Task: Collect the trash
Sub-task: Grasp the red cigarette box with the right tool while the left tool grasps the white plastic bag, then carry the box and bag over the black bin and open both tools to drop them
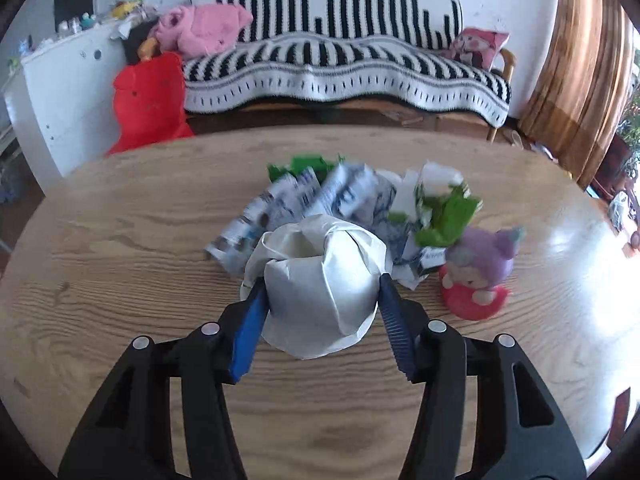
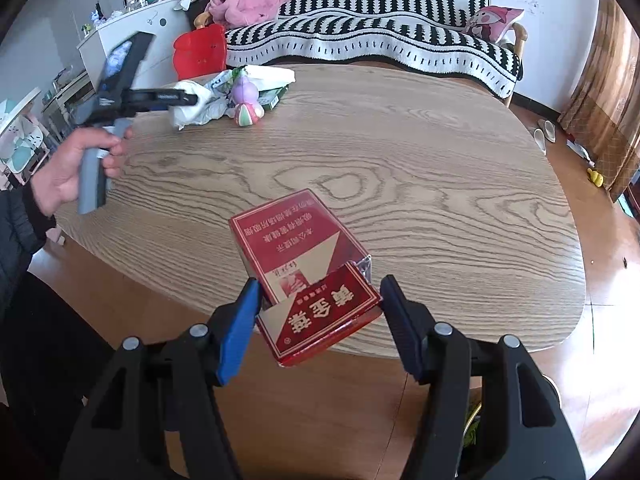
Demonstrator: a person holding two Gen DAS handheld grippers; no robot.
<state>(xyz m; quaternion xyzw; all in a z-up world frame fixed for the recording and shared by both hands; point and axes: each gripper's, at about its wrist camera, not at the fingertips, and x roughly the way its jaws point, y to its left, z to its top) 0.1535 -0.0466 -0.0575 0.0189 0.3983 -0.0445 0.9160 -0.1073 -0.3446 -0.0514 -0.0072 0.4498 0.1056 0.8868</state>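
Note:
A crumpled white paper ball (image 1: 320, 248) sits between the blue pads of my left gripper (image 1: 322, 280), which press on both of its sides just above the wooden table (image 1: 120, 248). The right wrist view shows this left gripper (image 2: 176, 98) at the table's far left, in a person's hand (image 2: 72, 164), with white paper (image 2: 200, 96) at its tip. My right gripper (image 2: 321, 282) is shut on an opened red cigarette box (image 2: 296, 240), held over the table's near edge. More trash lies behind the ball: crumpled printed paper (image 1: 304, 200) and green wrappers (image 1: 448, 216).
A small purple and pink toy figure (image 1: 480, 276) stands right of the trash pile, also visible as the toy (image 2: 246, 100) in the right wrist view. Behind the table stands a sofa under a striped blanket (image 1: 340, 64), a red bag (image 1: 152, 96) and a white cabinet (image 1: 68, 92).

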